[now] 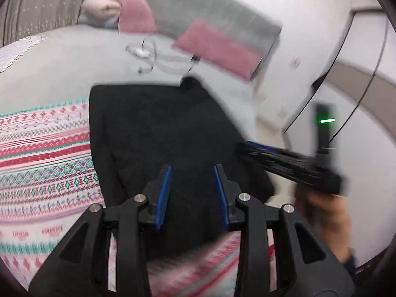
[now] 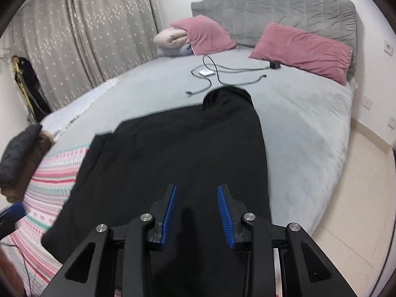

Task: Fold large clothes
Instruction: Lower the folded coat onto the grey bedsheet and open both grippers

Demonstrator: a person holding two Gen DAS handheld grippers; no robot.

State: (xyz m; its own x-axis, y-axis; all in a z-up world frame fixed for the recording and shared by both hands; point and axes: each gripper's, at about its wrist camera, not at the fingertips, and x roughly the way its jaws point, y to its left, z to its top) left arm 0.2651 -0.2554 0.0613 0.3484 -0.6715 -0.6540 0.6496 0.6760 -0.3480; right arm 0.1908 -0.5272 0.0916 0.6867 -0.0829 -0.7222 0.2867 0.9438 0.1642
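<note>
A large black garment lies spread flat on the bed, partly on a pink patterned blanket. It also shows in the right wrist view, with its narrow end toward the pillows. My left gripper is open and empty, just above the garment's near part. My right gripper is open and empty over the garment's near edge. The right gripper also shows in the left wrist view at the garment's right edge, blurred.
Grey bed sheet with two pink pillows, a white charger and cables near the headboard. Folded dark clothes sit at the left. Tiled floor lies to the right of the bed.
</note>
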